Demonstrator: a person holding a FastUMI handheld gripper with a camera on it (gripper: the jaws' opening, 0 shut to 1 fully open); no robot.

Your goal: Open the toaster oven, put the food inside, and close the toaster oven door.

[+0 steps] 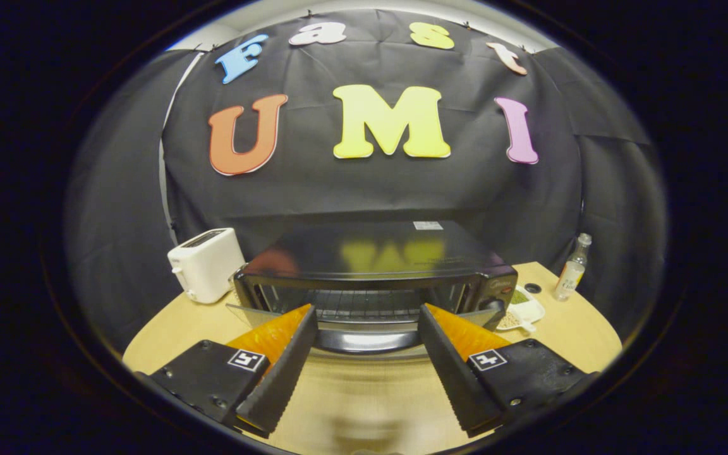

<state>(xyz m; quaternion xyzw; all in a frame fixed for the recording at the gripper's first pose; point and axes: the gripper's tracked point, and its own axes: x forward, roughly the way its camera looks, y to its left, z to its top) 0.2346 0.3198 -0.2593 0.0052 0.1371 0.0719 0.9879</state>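
Gripper (367, 316): two black ribbed fingers with orange backs stand wide apart, nothing between them but bare tabletop and the oven's lowered door; a square marker sits on each finger's base.
Fingers (282, 373): their tips reach the front edge of the oven's opening, one toward each side of it, touching nothing that can be made out.
Table (364, 398): light wood, round-edged, running from under the fingers to the booth wall.
Toaster oven (373, 265): black, just ahead of the fingertips and centred between them; its glossy top mirrors the wall behind.
Oven door (364, 340): dropped open toward the gripper, lying low between the fingertips, its glass catching light.
Oven rack (364, 304): wire shelf visible inside the open cavity; whether anything lies on it cannot be told.
Food dish (522, 311): small white tray with green and pale bits, on the table just beside the oven's right end, beyond the right finger.
White toaster (206, 264): stands at the oven's left, near but apart.
Bottle (571, 268): clear, upright, beyond the dish near the table's far right edge.
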